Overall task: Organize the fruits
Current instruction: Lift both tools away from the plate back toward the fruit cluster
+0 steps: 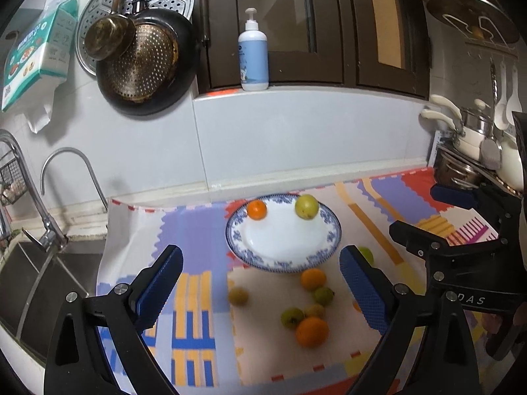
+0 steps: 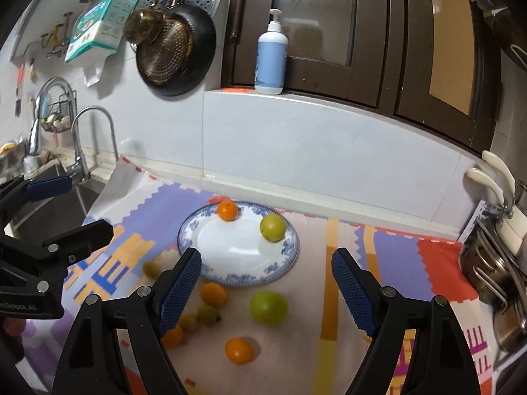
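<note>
Blue-patterned porcelain marks the plate [image 1: 324, 219], which sits on the colourful mat [image 1: 197, 230] covering the desk, ahead of both pairs of fingers. On the plate lie a small orange [image 1: 257, 209] at its far left rim and a green-yellow apple [image 1: 306, 206] at its far right rim, well apart from each other.

Left gripper [image 1: 262, 286] has its blue-padded fingers [image 1: 159, 288] released and spread wide, with nothing between them; loose fruit lies on the mat below the gap: an orange [image 1: 313, 279] just beside the plate's near rim, a larger orange [image 1: 312, 331] nearest the camera, several small green and yellowish fruits [image 1: 291, 317] around them, and one yellowish fruit [image 1: 238, 296] further left.

Right gripper [image 2: 266, 288] is likewise released, its fingers [image 2: 181, 291] apart and gripping nothing. Between them in the right wrist view lie a big green apple [image 2: 268, 307] and an orange [image 2: 239, 350]; another orange [image 2: 214, 293] lies just beside the left finger, near the plate's rim.
</note>
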The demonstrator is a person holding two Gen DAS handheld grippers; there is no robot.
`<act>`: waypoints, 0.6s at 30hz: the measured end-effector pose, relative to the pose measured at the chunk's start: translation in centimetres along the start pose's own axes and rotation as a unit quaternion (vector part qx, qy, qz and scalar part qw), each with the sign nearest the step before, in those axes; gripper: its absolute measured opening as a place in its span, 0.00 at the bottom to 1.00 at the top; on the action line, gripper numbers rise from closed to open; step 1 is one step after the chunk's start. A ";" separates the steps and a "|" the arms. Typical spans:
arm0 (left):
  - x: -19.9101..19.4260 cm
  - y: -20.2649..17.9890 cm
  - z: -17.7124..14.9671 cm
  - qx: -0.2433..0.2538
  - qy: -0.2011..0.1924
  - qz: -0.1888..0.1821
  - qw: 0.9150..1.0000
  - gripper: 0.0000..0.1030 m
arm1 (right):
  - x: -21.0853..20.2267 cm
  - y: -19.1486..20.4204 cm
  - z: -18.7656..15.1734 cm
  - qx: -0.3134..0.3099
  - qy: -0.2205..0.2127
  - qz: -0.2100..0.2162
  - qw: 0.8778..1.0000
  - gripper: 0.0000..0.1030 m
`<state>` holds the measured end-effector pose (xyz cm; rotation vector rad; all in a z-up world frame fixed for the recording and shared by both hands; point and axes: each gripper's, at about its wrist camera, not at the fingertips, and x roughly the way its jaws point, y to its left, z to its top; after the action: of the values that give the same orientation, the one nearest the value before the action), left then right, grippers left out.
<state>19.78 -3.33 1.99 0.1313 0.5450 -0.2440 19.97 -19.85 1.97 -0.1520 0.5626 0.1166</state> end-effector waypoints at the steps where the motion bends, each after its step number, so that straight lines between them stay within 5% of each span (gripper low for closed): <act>1: -0.1 -0.1 -0.3 0.001 0.002 0.000 1.000 0.95 | -0.1 0.1 -0.3 -0.002 0.003 0.001 1.000 0.79; 18: 1.0 -1.9 -6.2 0.002 0.061 -0.027 0.998 0.94 | -0.3 1.0 -5.8 -0.022 0.053 0.014 0.998 0.79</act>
<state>17.04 -4.22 -3.92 0.1359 0.6700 -0.2913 16.54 -19.90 -2.85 -0.1935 0.6679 0.1486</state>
